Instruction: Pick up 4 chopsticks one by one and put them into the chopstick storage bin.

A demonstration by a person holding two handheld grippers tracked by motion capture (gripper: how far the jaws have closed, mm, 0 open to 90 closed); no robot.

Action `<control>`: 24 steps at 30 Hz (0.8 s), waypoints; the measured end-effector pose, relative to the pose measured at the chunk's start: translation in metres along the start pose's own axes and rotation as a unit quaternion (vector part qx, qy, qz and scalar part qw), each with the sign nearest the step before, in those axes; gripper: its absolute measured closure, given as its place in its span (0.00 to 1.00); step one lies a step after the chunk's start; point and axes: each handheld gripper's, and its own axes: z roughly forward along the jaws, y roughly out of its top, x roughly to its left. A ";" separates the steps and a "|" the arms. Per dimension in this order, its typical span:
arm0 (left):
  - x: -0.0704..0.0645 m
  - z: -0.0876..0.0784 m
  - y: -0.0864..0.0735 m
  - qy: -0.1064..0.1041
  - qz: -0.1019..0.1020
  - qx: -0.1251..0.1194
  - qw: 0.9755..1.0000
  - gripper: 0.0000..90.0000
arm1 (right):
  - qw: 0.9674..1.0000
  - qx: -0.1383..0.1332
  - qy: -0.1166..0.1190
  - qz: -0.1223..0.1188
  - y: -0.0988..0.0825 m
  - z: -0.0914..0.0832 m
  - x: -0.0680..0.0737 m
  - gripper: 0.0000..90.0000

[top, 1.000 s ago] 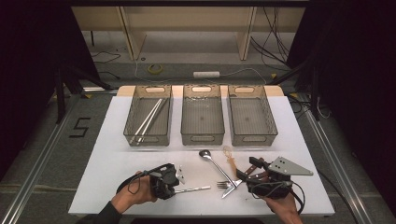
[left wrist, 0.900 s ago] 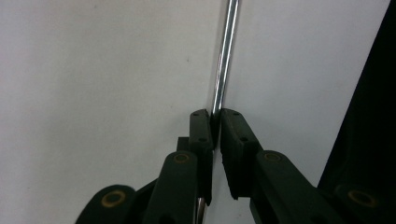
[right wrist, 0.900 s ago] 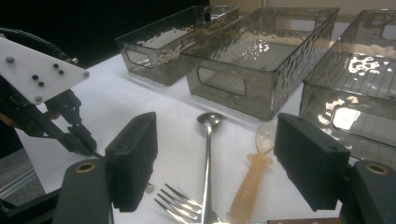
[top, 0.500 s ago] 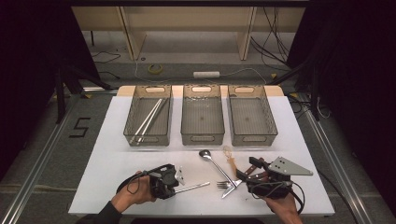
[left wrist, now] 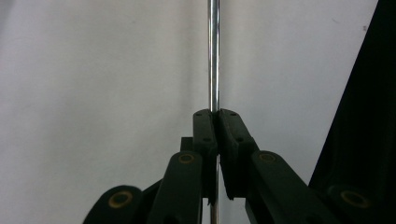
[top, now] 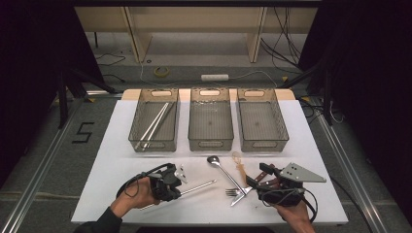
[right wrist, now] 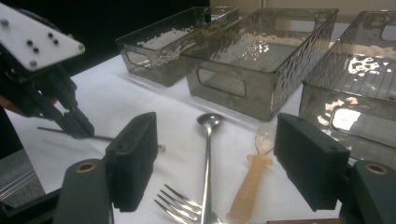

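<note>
The left hand (top: 137, 193) comes in from the bottom edge, forearm angled up and to the right, wrapped around the left gripper (top: 176, 186) low over the table (top: 111, 145). Its jaws are pressed together on a thin metal rod (left wrist: 214, 56) that runs straight out between them. The right hand (top: 291, 213) grasps the right gripper (top: 251, 183), which points left and slightly away. Its jaws stand wide apart, apparently holding nothing.

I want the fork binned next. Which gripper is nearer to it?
Right. The right gripper sits open just beside the fork, on its right. The left gripper is farther off to its left, shut on a metal rod.
</note>
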 end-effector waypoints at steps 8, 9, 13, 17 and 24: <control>0.011 -0.016 -0.003 0.006 -0.038 -0.018 0.999 0.95 | 1.000 0.000 -0.001 0.001 0.000 -0.001 0.000 0.35; 0.013 -0.019 -0.003 0.008 -0.040 -0.023 0.999 0.95 | 1.000 -0.001 0.000 0.001 0.000 -0.001 0.000 0.35; 0.018 -0.028 -0.004 0.010 -0.055 -0.039 0.998 0.95 | 1.000 0.000 -0.001 0.002 -0.001 0.000 -0.001 0.35; 0.025 -0.037 -0.006 0.019 -0.067 -0.057 0.996 0.95 | 1.000 0.001 -0.001 0.006 -0.001 0.001 -0.001 0.35; 0.037 -0.056 -0.006 0.028 -0.088 -0.083 0.992 0.95 | 1.000 0.001 -0.001 0.007 -0.001 0.001 -0.002 0.35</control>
